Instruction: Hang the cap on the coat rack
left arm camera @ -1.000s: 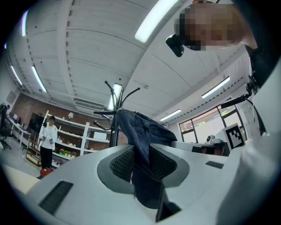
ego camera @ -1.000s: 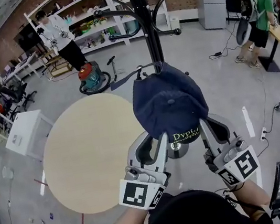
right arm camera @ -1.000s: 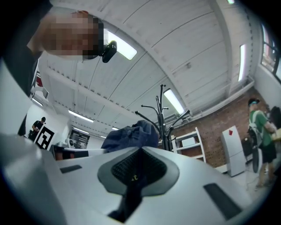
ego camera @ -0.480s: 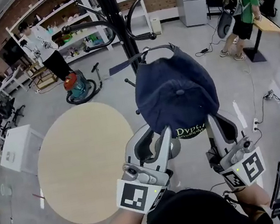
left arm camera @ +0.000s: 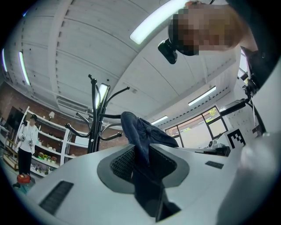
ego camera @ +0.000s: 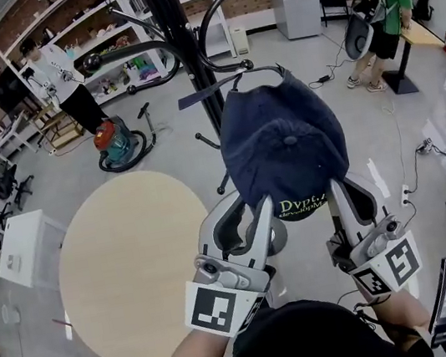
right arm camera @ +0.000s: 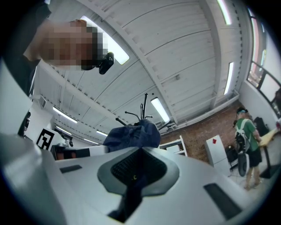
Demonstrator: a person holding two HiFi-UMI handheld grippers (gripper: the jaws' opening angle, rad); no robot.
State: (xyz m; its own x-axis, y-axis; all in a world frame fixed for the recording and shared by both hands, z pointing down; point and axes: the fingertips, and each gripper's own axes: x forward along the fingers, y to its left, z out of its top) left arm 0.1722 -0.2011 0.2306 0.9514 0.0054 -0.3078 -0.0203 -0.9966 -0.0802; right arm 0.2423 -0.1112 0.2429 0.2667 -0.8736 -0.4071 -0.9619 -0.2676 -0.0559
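1. Cap [ego camera: 283,142]: dark blue, held up in front of the person between both grippers. The crown faces the head camera, and green lettering shows at the lower edge.
2. Left gripper [ego camera: 255,207]: jaws are clamped on the cap's lower left edge, with blue fabric pinched between the pads.
3. Right gripper [ego camera: 337,190]: jaws are clamped on the cap's lower right edge, with fabric gripped between them.
4. Coat rack [ego camera: 176,37]: a black pole with curved hooks stands just beyond the cap. The cap's rear strap lies near one hook [ego camera: 226,69]; whether they touch cannot be told.
5. Round table [ego camera: 129,274]: its pale top lies to the left of the grippers.
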